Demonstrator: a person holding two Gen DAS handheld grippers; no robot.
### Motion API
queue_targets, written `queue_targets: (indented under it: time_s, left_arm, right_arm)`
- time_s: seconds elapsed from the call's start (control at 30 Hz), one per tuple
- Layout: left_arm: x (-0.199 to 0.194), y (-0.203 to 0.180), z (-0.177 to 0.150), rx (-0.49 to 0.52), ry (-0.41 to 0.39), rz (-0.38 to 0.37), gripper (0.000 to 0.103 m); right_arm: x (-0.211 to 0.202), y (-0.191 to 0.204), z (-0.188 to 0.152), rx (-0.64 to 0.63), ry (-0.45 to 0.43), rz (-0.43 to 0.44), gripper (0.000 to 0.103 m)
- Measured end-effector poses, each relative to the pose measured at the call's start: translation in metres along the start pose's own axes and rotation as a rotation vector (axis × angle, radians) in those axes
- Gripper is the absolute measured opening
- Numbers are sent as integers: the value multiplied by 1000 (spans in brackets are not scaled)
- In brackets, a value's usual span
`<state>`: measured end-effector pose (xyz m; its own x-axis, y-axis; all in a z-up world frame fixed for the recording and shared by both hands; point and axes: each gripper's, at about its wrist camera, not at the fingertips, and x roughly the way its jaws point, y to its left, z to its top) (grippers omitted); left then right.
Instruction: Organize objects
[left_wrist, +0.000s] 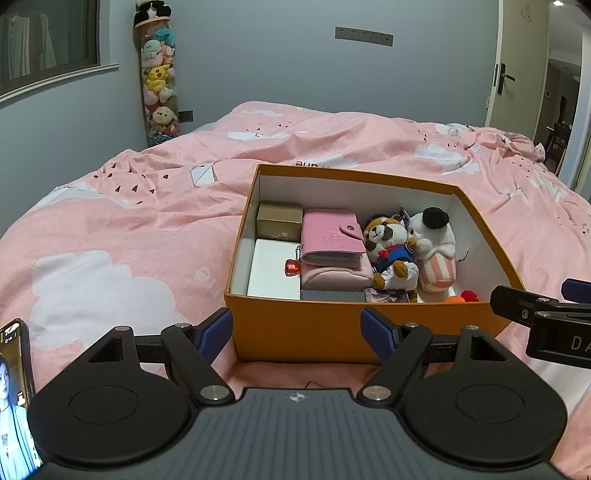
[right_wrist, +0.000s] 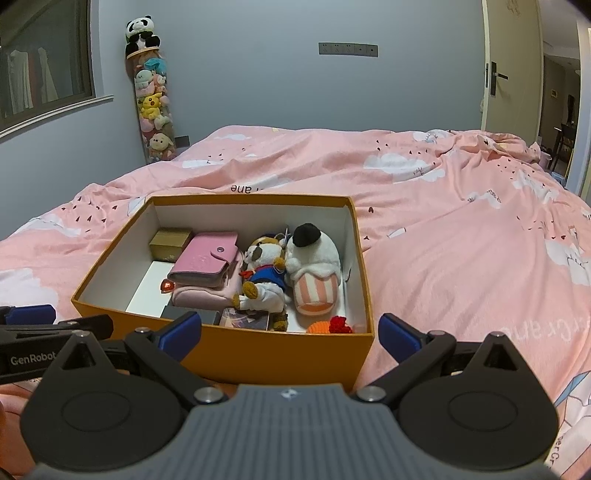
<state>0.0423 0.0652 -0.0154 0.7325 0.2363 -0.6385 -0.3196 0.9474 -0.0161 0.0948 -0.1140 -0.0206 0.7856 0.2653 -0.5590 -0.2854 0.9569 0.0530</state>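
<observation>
Left claw (left_wrist: 297, 332): spread wide, blue pads (left_wrist: 216, 332) empty, hovering low over the bed (left_wrist: 122, 229). Just ahead of it — the orange box (left_wrist: 295, 332), near wall filling the gap between the pads, though not touching either. Right claw (right_wrist: 290, 334): likewise agape, nothing held, poised before the same box (right_wrist: 229, 349) with its right pad just past the box's right corner. Both claws side by side, the right one's tip (left_wrist: 517, 306) showing at the edge of the left view.

Inside the box, beyond the left claw: a white flat case (left_wrist: 273, 273) at the near left, a gold box (left_wrist: 279, 219) behind it at the far left. Further right, a pink wallet (left_wrist: 330, 240) lying atop a folded pink pouch (left_wrist: 332, 277), a red heart charm (left_wrist: 292, 266) dangling at its left side. Right of that, a plush dog (left_wrist: 388, 251) in blue, leaning against a white plush slipper (left_wrist: 434, 251) with pink stripes. Along the near wall — a dark grey case (left_wrist: 332, 295), a photo card (left_wrist: 388, 295), and orange and red knitted bits (left_wrist: 463, 296) at the near right corner.

Far beyond, in the room's corner, a tall clear tube of plush toys (left_wrist: 159, 88); off to the far right, an open door (left_wrist: 517, 62).
</observation>
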Motion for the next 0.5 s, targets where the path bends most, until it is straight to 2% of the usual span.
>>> queue_targets:
  time_s: [0.5]
  left_arm:
    - [0,0,0,-1,1,1,92]
  right_arm:
    - [1,0,0,-2,4,2,102]
